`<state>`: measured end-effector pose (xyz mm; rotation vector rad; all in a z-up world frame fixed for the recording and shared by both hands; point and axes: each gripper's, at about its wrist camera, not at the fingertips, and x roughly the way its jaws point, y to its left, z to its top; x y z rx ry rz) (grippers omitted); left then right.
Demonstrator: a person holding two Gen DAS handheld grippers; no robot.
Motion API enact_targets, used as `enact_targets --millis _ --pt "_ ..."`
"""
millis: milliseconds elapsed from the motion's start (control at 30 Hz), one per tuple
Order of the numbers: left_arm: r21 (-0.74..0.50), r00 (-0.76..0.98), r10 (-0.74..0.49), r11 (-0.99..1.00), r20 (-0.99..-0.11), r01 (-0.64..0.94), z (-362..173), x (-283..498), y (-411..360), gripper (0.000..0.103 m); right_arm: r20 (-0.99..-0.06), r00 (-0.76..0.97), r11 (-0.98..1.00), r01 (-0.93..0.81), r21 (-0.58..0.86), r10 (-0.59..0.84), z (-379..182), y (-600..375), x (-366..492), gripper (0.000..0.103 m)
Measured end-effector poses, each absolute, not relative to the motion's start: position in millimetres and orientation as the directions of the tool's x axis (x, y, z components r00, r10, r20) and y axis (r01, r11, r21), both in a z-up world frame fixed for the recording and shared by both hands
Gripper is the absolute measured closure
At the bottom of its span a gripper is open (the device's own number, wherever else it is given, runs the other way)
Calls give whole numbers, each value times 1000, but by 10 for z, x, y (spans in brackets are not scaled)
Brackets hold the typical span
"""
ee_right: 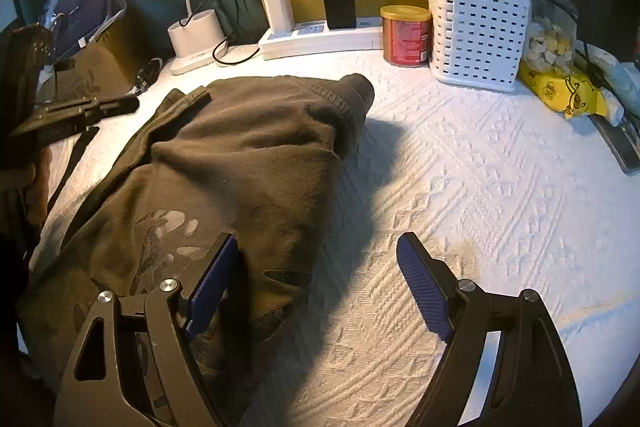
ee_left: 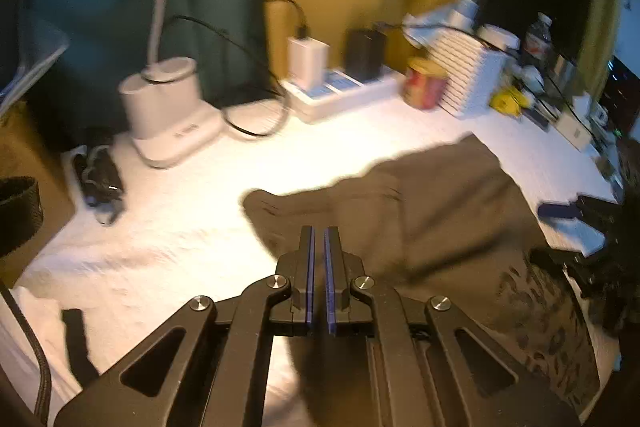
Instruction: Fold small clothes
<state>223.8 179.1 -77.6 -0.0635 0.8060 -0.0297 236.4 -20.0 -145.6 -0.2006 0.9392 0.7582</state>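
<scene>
Currently the dark garment point(ee_right: 240, 163) is lying half-folded on the white tabletop point(ee_right: 460, 187) near the basket point(ee_right: 478, 27), the left gripper point(ee_left: 319, 239) fingers together on nothing, the right gripper point(ee_right: 316, 255) fingers apart, risking pinching only one layer.

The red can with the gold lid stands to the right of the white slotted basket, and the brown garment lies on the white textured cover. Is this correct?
Not quite. In the right wrist view the red can stands to the left of the white slotted basket, between it and the power strip. The brown garment does lie on the white textured cover.
</scene>
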Motion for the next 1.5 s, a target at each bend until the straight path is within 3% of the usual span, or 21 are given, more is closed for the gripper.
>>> enact_targets --millis 133,200,233,267,467,533,667,733,1133,1500 --pt "-93 680 -70 996 -730 2 -753 2257 1790 97 -790 361 735 -659 160 496 -1451 -201 2363 19" --pt "-78 661 -89 996 -745 46 -782 2267 1643 67 -789 363 736 -658 160 496 -1441 -200 2356 19" --pt "-69 660 -95 995 -745 66 -797 2259 1566 36 -788 364 737 -657 160 496 -1435 -202 2347 19" --pt "-64 667 -104 994 -738 84 -808 2251 1496 25 -787 365 736 -657 160 497 -1428 -204 2340 19" --pt "46 658 -35 993 -752 106 -938 2398 1327 25 -786 370 743 -649 163 495 -1421 -260 2319 19" --pt "72 645 -6 993 -764 94 -1014 2453 1383 27 -785 373 746 -646 164 495 -1419 -276 2323 19" --pt "28 650 -22 997 -760 66 -1040 2446 1590 83 -786 373 749 -642 165 493 -1424 -286 2339 19" --pt "31 665 -3 999 -747 39 -1006 2415 1681 103 -787 371 748 -642 167 493 -1436 -270 2351 19" --pt "-1 693 27 999 -720 -40 -1026 2456 2106 103 -785 370 741 -651 163 497 -1425 -148 2484 19" --pt "-51 663 38 992 -748 -114 -949 2424 2186 100 -786 368 745 -646 169 497 -1448 -120 2526 19"
